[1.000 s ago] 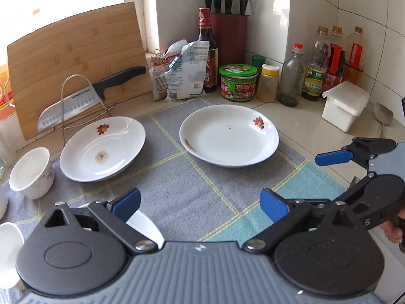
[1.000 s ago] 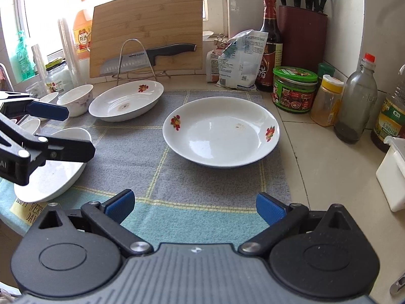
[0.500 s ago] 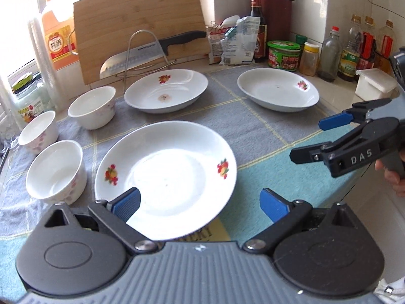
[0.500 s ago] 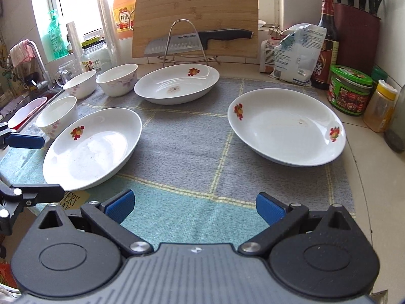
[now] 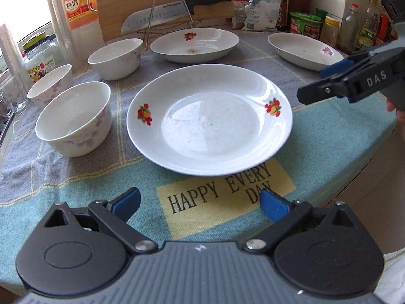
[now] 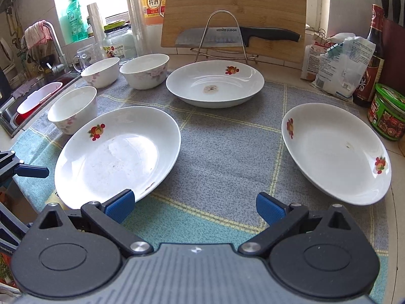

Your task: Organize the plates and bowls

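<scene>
Left to right across the counter. At far left, three white bowls stand upright on a grey and teal cloth (image 6: 227,152): the nearest bowl (image 6: 73,109), a second bowl (image 6: 101,72) behind it beside the sink (image 6: 10,116), and a third bowl (image 6: 144,69) just right of that. None of the bowls touch.

The left gripper (image 5: 200,200) hovers over the cloth's printed "HAPPY EVERY DAY" patch (image 5: 222,192), jaws spread wide and holding nothing. Directly ahead of it lies the near plate (image 5: 210,121), flat on the cloth, just beside the nearest bowl.

Centre rear: the middle plate (image 6: 215,83), with a brownish mark at its centre, in front of a wire rack (image 6: 222,35) carrying a cleaver (image 6: 235,35) against a wooden cutting board (image 6: 235,7).

The right gripper (image 6: 193,206) is likewise spread apart and empty, low over the cloth's front edge; its left finger appears close to the near plate's rim, though contact cannot be judged.

At right: the far plate (image 6: 336,152), well apart from the others, near a green-lidded jar (image 6: 388,112).
</scene>
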Tool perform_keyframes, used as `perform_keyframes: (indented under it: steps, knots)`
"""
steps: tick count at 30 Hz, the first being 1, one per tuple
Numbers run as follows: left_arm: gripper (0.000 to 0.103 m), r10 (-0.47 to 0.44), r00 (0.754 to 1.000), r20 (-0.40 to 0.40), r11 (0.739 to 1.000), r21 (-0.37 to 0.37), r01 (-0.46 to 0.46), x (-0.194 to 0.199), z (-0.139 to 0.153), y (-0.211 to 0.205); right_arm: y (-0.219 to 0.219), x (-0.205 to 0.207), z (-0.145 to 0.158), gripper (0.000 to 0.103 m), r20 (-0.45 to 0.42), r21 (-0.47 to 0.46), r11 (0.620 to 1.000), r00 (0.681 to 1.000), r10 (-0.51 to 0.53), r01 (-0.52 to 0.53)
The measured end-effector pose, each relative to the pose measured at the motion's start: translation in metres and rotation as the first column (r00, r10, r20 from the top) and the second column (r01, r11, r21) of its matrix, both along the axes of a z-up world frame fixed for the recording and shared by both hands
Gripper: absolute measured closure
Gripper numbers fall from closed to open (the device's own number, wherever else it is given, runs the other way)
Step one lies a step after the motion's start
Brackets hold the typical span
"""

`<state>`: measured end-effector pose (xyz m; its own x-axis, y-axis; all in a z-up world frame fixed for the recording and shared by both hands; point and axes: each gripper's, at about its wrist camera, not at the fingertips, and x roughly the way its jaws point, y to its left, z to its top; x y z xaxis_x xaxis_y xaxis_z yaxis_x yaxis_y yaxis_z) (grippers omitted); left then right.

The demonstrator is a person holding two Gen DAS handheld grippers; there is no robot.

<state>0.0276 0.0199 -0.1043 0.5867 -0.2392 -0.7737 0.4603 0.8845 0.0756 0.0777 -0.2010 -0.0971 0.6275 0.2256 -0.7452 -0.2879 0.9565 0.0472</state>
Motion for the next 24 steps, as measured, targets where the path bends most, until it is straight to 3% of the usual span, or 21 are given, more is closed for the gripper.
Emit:
perform_keyframes:
  steps: [10, 24]
  knots:
    - [0.001, -0.107, 0.994, -0.020, 0.992, -0.069, 0.106, 0.031, -0.011, 0.004, 0.007, 0.011, -0.003, 0.000, -0.028, -0.022, 1.000, 1.000, -0.003, 0.003]
    - [0.000, -0.254, 0.966, 0.054, 0.960, -0.104, 0.259, 0.044, -0.017, 0.010, 0.023, 0.035, -0.003, 0.000, -0.064, -0.023, 1.000, 0.998, 0.002, -0.004]
